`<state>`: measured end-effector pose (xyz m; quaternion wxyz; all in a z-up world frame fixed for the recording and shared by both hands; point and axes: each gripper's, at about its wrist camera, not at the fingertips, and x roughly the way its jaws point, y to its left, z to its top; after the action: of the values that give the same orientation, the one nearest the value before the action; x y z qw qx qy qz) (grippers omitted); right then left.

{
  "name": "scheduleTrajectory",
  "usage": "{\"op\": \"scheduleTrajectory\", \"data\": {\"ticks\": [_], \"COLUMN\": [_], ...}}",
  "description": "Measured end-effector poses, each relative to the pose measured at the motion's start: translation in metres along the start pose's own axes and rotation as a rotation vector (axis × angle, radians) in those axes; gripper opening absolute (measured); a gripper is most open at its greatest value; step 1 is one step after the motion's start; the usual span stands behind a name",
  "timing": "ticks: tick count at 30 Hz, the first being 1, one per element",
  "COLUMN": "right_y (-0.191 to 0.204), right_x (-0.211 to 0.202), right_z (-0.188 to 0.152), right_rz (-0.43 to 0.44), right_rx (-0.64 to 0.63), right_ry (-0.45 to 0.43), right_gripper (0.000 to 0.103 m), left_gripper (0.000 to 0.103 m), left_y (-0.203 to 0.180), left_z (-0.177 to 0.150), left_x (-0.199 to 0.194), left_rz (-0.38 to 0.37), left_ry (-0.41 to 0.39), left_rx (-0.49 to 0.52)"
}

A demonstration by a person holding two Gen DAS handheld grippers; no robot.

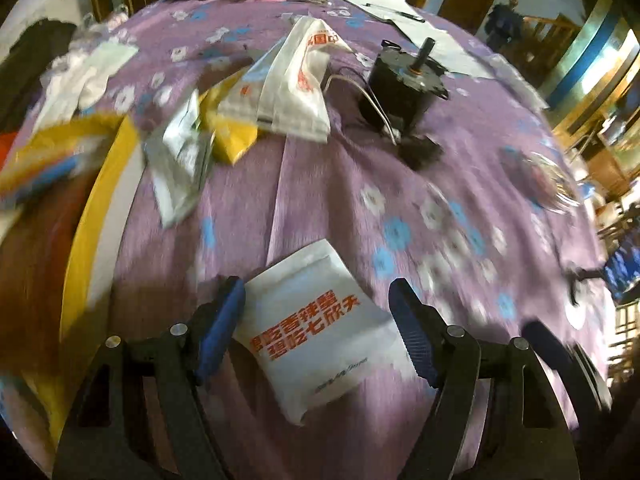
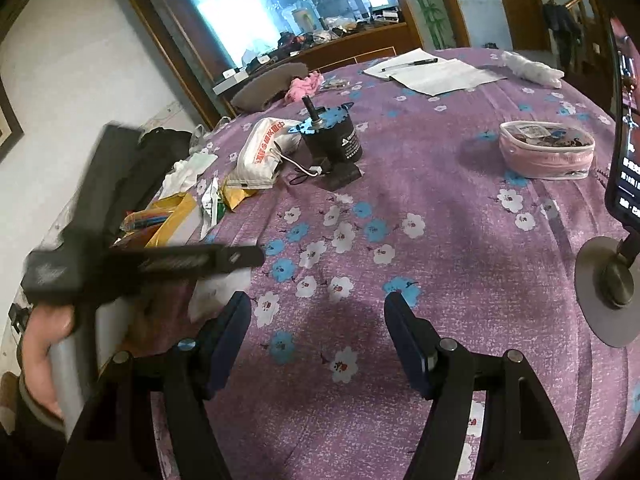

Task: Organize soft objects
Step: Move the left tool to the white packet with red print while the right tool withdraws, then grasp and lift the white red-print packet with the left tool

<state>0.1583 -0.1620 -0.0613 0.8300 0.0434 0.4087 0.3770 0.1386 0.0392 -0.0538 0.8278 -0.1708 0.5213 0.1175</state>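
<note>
Both tongs stand released: our left gripper (image 1: 316,332) has its blue pads spread to either side of a white pouch with orange lettering (image 1: 316,344), apart from it as far as we can tell, and our right gripper (image 2: 318,340) hangs open over bare purple floral tablecloth (image 2: 460,240) with nothing between its pads. The pouch lies flat on the cloth at the near edge, directly under the left tongs, tilted so 1 corner points far-left. We judge the step in hand to be picking up this pouch. To do it well, we should bring the left tongs down until the pads bracket the pouch's shorter span, then close on an edge or pinch up a fold, since a flat soft pack offers little to grab from above. Its slack film will probably sag and slide, so a firm, centred pinch matters. A similar larger white bag (image 1: 292,80) and other wrappers lie at the far left, beside a black motor with wires (image 1: 404,80); that cluster looks like the likely place to gather things, keeping clear of the wires.
</note>
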Motion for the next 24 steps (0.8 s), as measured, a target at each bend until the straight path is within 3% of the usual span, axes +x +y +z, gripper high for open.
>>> {"op": "scheduleTrajectory", "data": {"ticks": [5,10,13,17,24], "right_y": [0.001,-0.008,-0.016,-0.021,-0.017], "right_x": [-0.001,-0.001,-0.004,-0.006,-0.004], "right_z": [-0.001,0.000,-0.001,-0.002,-0.001], "right_rz": [-0.020,-0.032,-0.037,-0.041,-0.059], "right_rx": [-0.004,0.051,0.096,0.128,0.097], "right_ry": [-0.004,-0.001,-0.011,-0.016,-0.005], "right_gripper": [0.069,0.069,0.069,0.069,0.069], "left_gripper": [0.074,0.074,0.075,0.074,0.075], "left_y": [0.008,-0.012,-0.032,-0.033,-0.027], "left_z": [-0.009,-0.015,-0.024,-0.042,-0.042], "left_x": [-0.007,0.000,0.004,-0.003,-0.002], "left_rz": [-0.004,0.071,0.108,0.062,0.063], "left_ry": [0.026,-0.053,-0.067,-0.092,-0.151], "left_rx": [-0.049,0.025,0.158,0.224,0.210]}}
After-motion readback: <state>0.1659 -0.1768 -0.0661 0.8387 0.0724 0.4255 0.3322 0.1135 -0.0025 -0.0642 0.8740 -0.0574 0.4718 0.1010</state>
